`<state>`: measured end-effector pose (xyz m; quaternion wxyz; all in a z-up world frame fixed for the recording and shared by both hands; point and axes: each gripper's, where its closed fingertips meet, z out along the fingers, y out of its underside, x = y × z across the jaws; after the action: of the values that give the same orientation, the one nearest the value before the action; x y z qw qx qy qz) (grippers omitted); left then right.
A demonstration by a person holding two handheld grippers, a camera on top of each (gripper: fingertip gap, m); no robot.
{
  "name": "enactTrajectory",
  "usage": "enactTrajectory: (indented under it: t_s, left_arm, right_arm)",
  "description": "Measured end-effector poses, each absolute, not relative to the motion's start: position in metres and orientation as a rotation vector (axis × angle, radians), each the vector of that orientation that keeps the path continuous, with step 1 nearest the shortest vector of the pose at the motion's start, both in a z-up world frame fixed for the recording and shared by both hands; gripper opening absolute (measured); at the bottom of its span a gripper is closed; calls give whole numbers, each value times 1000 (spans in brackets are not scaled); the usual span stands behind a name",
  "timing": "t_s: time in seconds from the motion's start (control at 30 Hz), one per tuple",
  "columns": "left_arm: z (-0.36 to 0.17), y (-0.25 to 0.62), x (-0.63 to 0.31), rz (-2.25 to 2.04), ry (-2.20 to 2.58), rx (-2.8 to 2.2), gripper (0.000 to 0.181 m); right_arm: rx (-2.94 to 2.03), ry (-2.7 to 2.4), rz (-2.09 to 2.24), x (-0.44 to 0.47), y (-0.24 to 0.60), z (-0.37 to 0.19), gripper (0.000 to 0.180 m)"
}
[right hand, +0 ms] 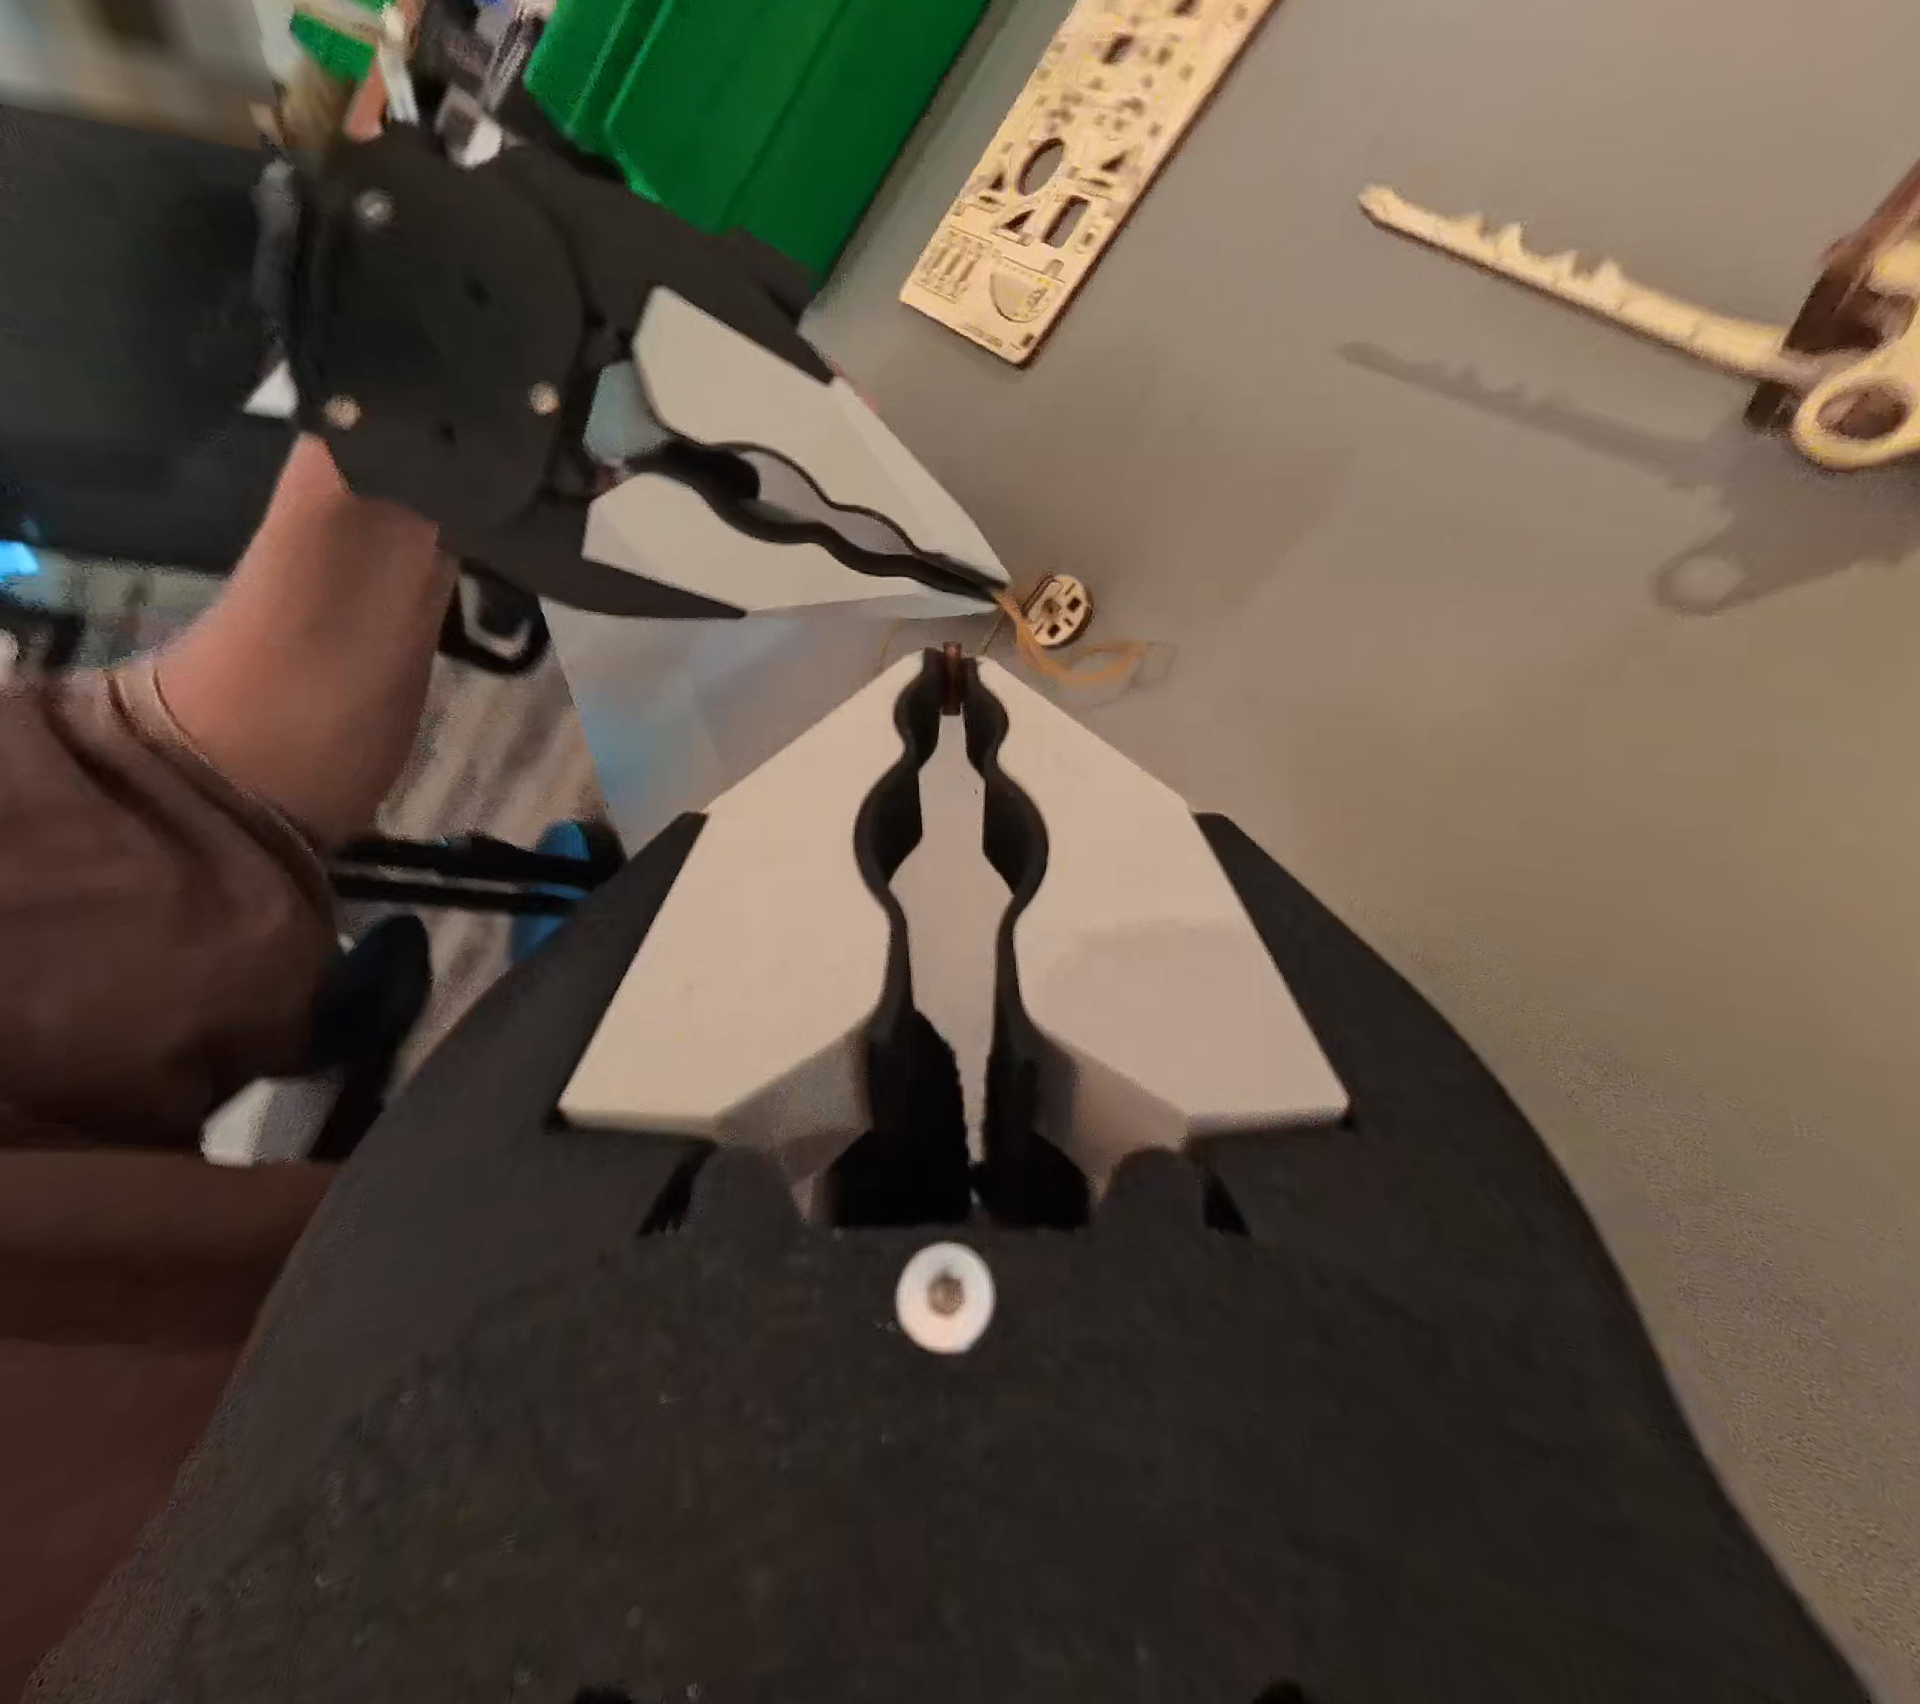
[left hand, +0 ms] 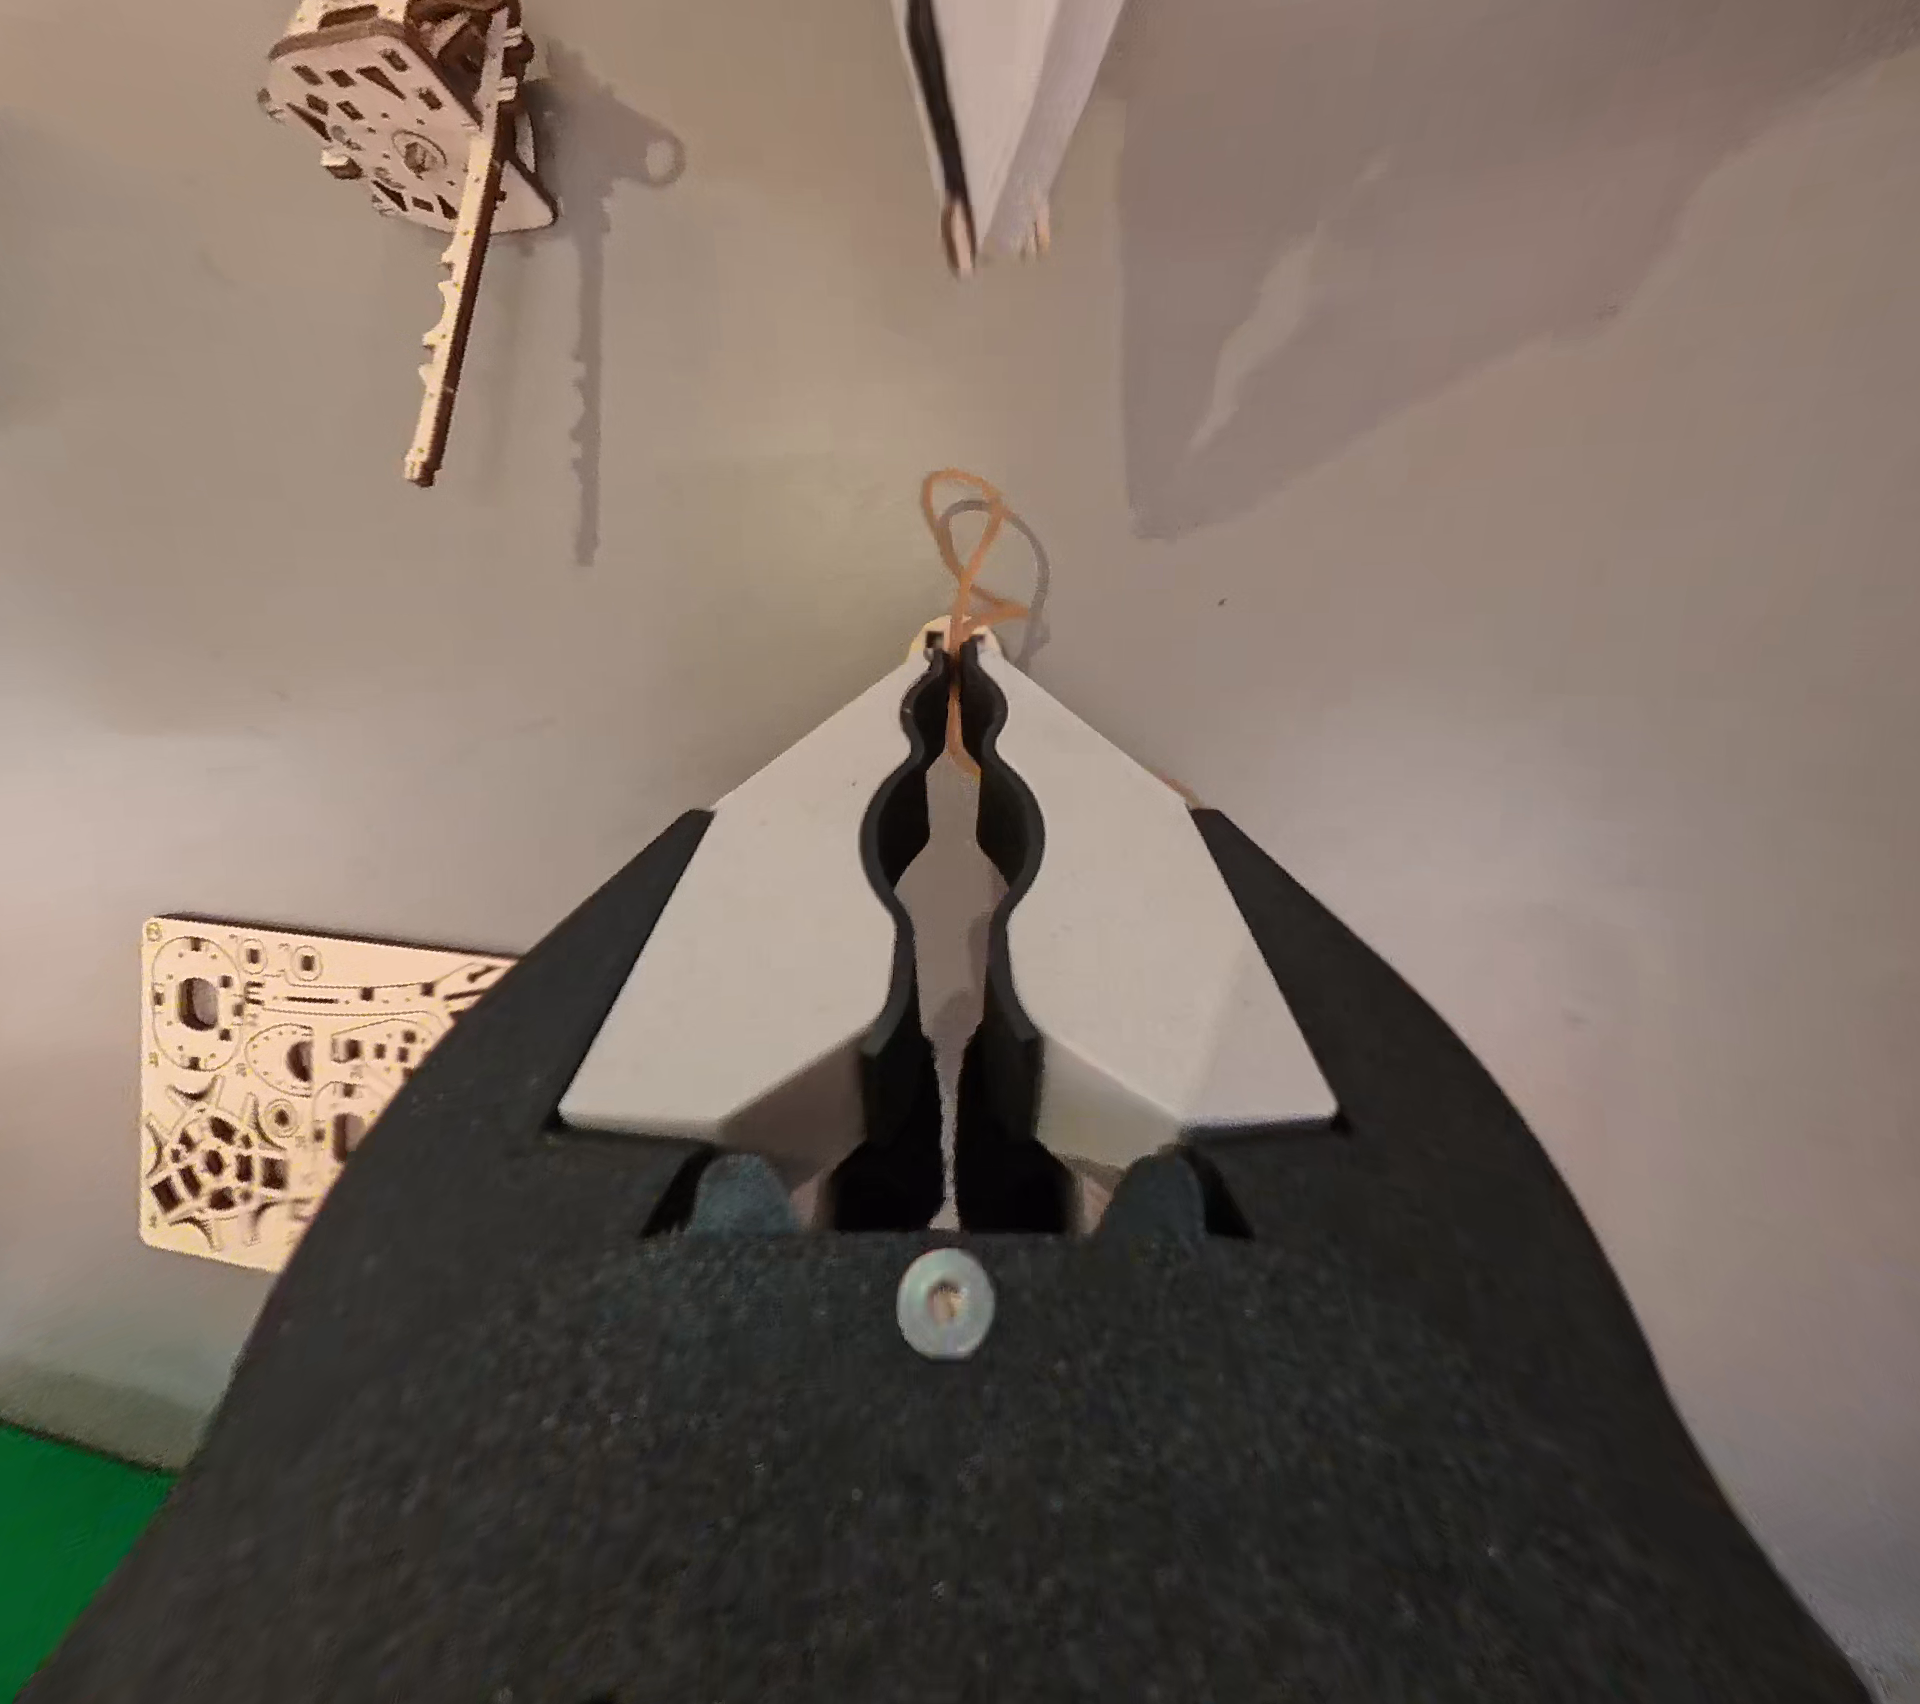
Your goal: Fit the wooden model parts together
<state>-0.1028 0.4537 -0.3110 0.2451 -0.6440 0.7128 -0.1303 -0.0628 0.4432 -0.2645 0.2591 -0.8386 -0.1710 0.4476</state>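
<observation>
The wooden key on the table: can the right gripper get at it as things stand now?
Probably not at once. The right gripper is shut on a small wooden part. The path to the wooden key looks free on the grey table.

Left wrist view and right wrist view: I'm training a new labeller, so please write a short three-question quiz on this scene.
1. True or false: the wooden key lies flat on the parts sheet.
2. What runs between the fingers of the left tool? A) a rubber band B) a metal screw C) a strip of tape
3. Fill in: the right tool pinches a small brown ___ piece at its tips.

Key: 1 false, the key sticks out of the wooden model, apart from the sheet. 2 A. 3 wooden.
</observation>
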Motion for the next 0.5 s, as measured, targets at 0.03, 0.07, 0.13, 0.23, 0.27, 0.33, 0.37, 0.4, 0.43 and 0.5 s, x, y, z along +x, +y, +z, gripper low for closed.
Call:
enactTrajectory:
  t_s: [0.03,0.07,0.13,0.23,0.27,0.33,0.37,0.4,0.43,0.5]
  left_arm:
    - [-312,456,-104,-346,1956,-1753,0]
    - [-313,457,-105,-352,1965,-1749,0]
    - [-315,457,-105,-369,1969,-1738,0]
    - [-321,456,-106,-370,1980,-1727,0]
    - [-322,455,-106,-371,1984,-1721,0]
    - [-324,454,-108,-367,1988,-1718,0]
    - [-324,455,-108,-361,1985,-1716,0]
    - [-324,456,-108,-366,1979,-1715,0]
    - [-323,457,-108,-369,1969,-1716,0]
    - [-323,460,-108,-362,1953,-1724,0]
  right_arm:
    - [-2301,-401,1237,-68,446,-272,3]
    - [-2320,-360,1259,-73,447,-278,3]
    - [-2340,-281,1291,-82,450,-288,3]
    - [-2377,-189,1314,-89,454,-295,3]
    - [-2399,-158,1325,-92,454,-297,3]
    - [-2445,-109,1358,-97,453,-300,3]
    - [-2457,-105,1347,-98,454,-303,3]
    - [-2466,-101,1327,-100,455,-306,3]
    - [-2475,-99,1310,-101,456,-308,3]
    - [-2479,-76,1283,-103,459,-312,3]
